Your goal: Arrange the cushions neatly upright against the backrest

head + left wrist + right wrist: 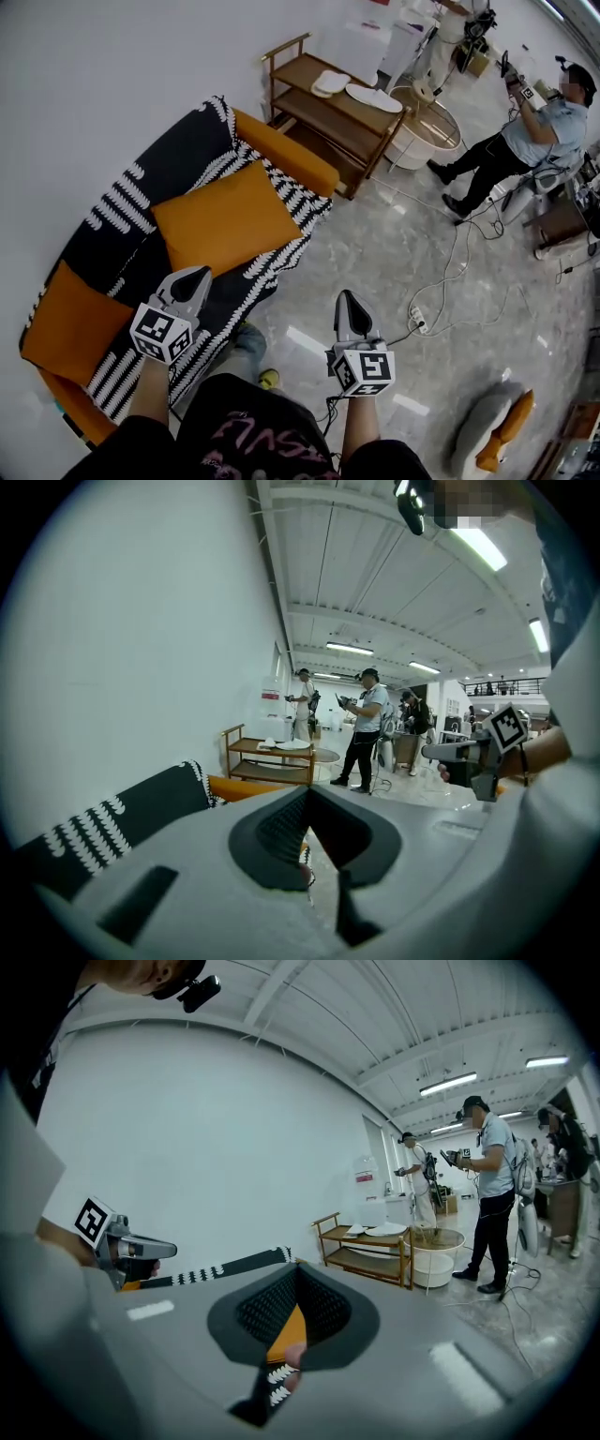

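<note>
Both tongs are closed and carry nothing.
- The left gripper [200, 274] has its jaws together, with its tip above the near edge of the sofa seat.
- The right gripper [346, 297] also has its jaws together. It is over the bare floor, beside the sofa.

Cushions:
- One orange cushion [225, 220] lies flat on the seat, on the black-and-white throw [183, 155]. It is not upright against the backrest.
- A second orange cushion [70, 319] lies at the near end of the sofa [291, 155], partly on the throw.

Containers:
- The wooden shelf unit [323, 117] stands past the far arm of the sofa.
- Its top tier holds two white dishes, a smaller one [330, 82] and a wider one [373, 97], side by side.
- The lower tier looks bare from here.
- A round white tub-shaped stand [427, 131] is just beside the shelf. I cannot tell what is inside it.
</note>
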Demonstrator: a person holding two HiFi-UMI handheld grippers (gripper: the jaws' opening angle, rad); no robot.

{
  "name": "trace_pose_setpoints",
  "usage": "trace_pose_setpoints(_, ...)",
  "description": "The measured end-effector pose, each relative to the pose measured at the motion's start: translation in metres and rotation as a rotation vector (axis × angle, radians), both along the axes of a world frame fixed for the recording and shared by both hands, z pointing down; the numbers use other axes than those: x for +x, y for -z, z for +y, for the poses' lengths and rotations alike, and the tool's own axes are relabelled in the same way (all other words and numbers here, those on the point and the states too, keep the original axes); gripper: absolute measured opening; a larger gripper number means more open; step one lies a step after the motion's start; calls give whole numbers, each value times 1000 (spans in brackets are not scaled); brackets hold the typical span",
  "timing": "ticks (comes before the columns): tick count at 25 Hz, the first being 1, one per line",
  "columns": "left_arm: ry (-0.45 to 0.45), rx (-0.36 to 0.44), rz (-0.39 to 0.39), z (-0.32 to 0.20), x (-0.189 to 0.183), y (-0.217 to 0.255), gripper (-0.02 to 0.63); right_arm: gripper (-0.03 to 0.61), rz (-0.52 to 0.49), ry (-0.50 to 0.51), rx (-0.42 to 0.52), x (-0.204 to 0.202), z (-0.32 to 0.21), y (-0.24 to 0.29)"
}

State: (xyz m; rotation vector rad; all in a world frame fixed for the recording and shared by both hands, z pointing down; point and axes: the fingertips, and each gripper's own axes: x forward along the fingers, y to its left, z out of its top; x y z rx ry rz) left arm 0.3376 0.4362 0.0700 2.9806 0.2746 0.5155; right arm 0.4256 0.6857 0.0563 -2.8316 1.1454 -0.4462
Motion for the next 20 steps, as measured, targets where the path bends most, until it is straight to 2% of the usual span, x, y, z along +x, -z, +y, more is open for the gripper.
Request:
trace_pose_setpoints(6, 78, -40, -55, -58, 33, -37, 5, 12, -26, 57, -60, 56, -56, -25)
trace_pose_setpoints(13, 159, -63, -100, -117, 66, -58, 5, 12, -67, 139, -60, 115, -129, -38)
trace_pose_setpoints(20, 260, -68, -129, -166, 65, -68, 5, 14, -82, 193, -107, 135, -176, -47)
